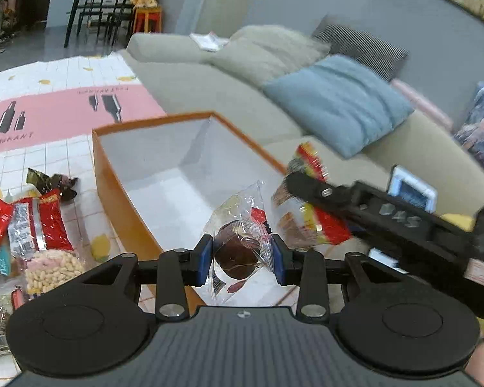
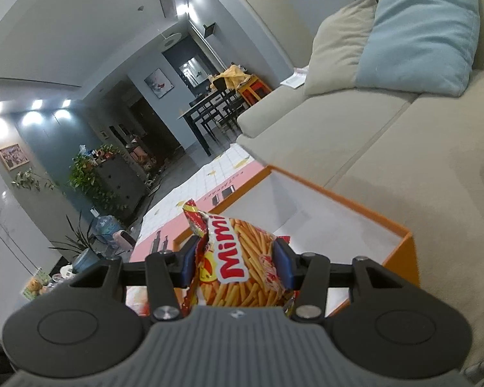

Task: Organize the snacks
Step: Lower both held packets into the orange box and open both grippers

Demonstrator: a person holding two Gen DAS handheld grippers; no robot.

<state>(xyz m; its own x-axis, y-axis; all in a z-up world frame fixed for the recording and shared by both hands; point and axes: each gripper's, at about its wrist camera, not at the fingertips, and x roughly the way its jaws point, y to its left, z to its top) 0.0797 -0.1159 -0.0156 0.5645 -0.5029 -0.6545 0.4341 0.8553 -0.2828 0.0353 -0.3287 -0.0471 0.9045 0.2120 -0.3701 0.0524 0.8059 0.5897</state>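
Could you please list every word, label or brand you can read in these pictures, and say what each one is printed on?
"Mimi": on the stick-snack bag held in the right gripper.
"RESTAURANT", only partly legible and partly upside down: on the pink mat.
Print on the red packets and the clear-wrapped snack in the left gripper: too small or blurred.

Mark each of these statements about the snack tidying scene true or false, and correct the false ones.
1. The left tongs grip a clear packet with a brown cake. True.
2. The right tongs are empty. False: they are clamped on a red Mimi snack bag.
3. The orange box is packed full of snacks. False: the part of its white inside that shows is bare.
4. More snack packets lie on the tiled cloth beside the box. True.
5. A blue cushion rests on the sofa behind the box. True.
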